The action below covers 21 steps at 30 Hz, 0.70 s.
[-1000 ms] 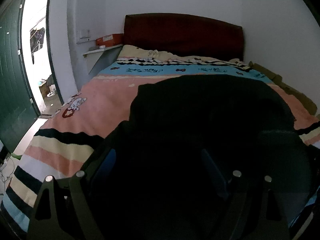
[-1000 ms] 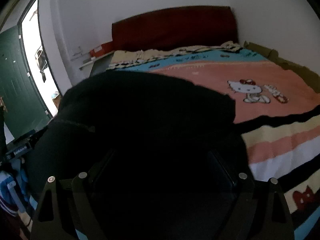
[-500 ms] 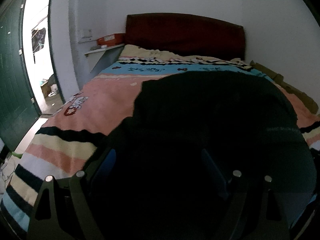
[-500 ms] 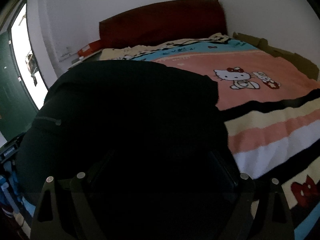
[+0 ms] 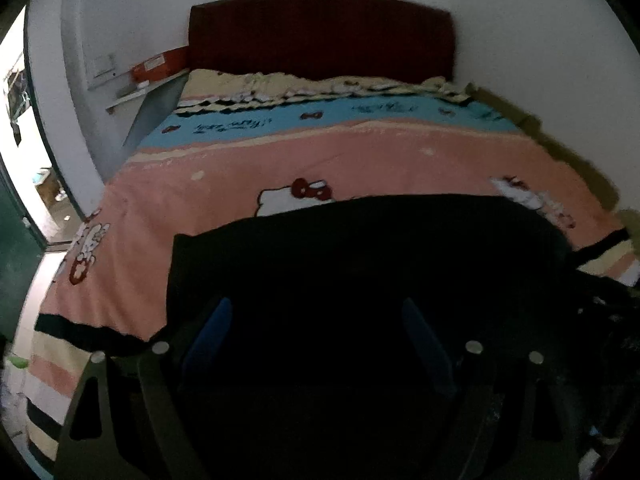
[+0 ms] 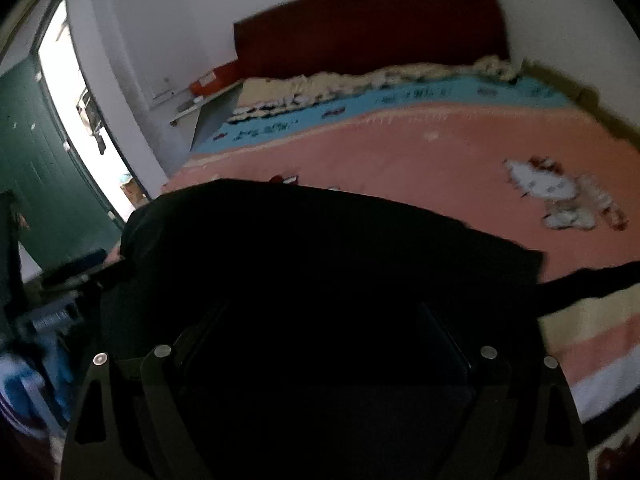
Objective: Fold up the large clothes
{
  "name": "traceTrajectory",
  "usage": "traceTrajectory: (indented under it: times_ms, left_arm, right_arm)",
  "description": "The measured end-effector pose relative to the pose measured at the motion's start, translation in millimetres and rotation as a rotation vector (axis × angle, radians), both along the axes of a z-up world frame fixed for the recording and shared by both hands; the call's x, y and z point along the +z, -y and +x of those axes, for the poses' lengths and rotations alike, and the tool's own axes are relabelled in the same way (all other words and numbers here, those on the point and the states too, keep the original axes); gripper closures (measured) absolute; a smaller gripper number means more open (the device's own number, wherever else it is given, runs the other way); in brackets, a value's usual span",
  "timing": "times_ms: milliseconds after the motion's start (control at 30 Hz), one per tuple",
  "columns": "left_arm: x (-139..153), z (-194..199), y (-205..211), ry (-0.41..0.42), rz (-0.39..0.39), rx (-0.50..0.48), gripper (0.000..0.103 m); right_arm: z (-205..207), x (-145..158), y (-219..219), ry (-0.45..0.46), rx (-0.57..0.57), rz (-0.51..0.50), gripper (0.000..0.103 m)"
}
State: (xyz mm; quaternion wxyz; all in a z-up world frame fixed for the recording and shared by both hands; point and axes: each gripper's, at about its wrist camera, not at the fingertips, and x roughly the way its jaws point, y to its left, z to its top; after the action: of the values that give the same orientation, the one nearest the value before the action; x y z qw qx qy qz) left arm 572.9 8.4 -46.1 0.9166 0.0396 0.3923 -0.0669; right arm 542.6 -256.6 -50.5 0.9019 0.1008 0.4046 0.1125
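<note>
Bedroom: pink cartoon blanket point(image 5: 248, 184) over the bed, red headboard point(image 5: 320, 32) at the far wall. Black garment point(image 5: 360, 264) lies at the end farthest from the headboard, spread wide, probably to flatten it for a fold. Left gripper point(image 5: 316, 340) and right gripper point(image 6: 324, 340) sit low over its near edge, aimed toward the headboard (grip state: can't tell, cloth too dark).
</note>
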Motion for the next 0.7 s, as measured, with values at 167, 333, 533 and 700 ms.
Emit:
traceTrajectory:
  times_ms: [167, 333, 533, 700]
  left_arm:
    - [-11.2, 13.5, -20.7, -0.060, -0.038, 0.045, 0.016]
    - [-11.4, -15.2, -47.4, -0.017, 0.014, 0.114, 0.016]
    - [-10.2, -69.5, -61.5, 0.064, 0.042, 0.120, 0.016]
    - [-21.7, -103.1, -69.5, 0.095, 0.021, 0.131, 0.016]
  right_arm:
    - [22.5, -13.9, 10.0, -0.052, -0.051, 0.034, 0.012]
    - [6.1, -18.9, 30.8, -0.065, -0.102, -0.026, 0.012]
    - [-37.4, -9.0, 43.6, -0.022, -0.127, -0.135, 0.012]
    - [-85.1, -4.0, 43.1, 0.022, -0.074, -0.075, 0.011]
